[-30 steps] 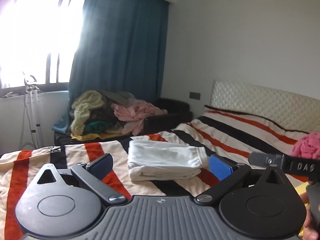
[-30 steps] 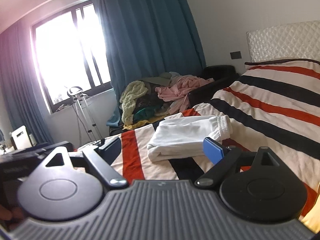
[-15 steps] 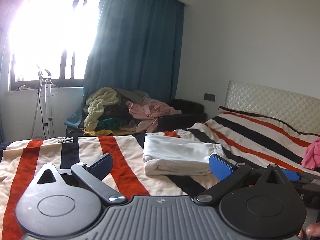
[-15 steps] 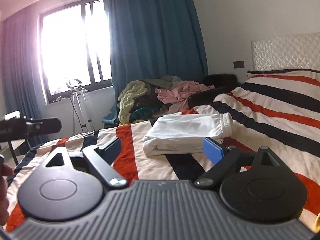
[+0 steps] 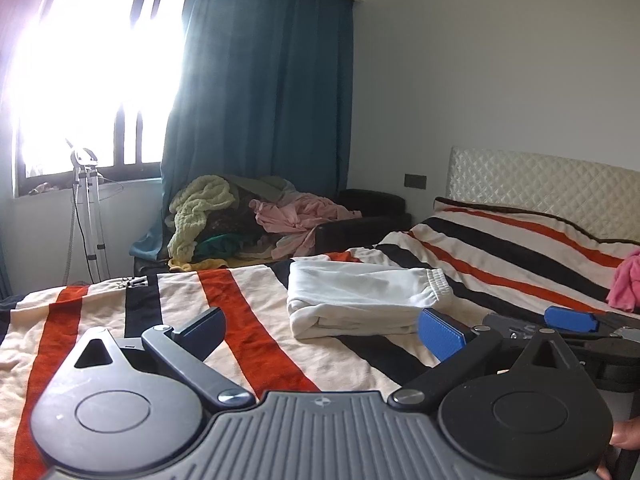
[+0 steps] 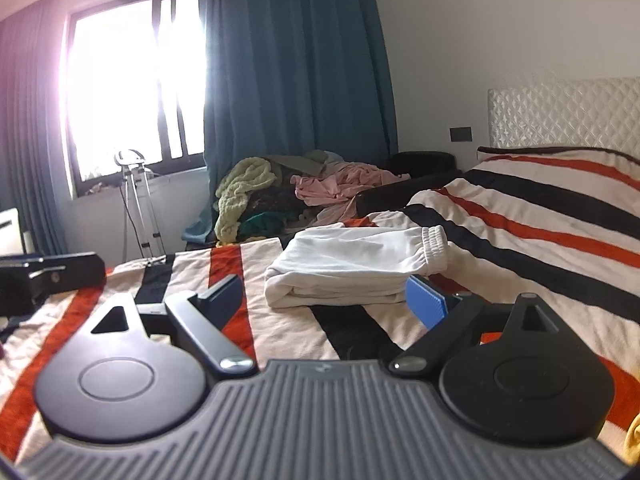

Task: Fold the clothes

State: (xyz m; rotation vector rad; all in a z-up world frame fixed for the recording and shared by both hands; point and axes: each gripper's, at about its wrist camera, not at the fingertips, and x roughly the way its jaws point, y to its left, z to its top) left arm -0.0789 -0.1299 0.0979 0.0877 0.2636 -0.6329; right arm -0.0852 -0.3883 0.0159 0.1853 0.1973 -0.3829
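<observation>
Since a second ago, both tools have been swung toward the window side, and the right tool (image 5: 570, 322), earlier raised at the right edge of the left view, is now seen lower, just above the bed (image 5: 248, 312). The left tool (image 5: 320, 330) is held released, its fingers spread wide with nothing between them. The right tool (image 6: 326, 300) is likewise released and empty. Folded white pants (image 6: 360, 268) are laid on the striped bed, ahead of both tools and untouched by either; the elastic waistband is turned toward the headboard (image 6: 568, 112). A pink garment (image 5: 626, 280) is seen on the bed at the right edge of the left view. A heap of clothes (image 6: 296, 192) is piled beyond the bed, beneath the curtain (image 6: 292, 64). A stand (image 5: 90, 216) is placed by the window (image 5: 92, 76).
</observation>
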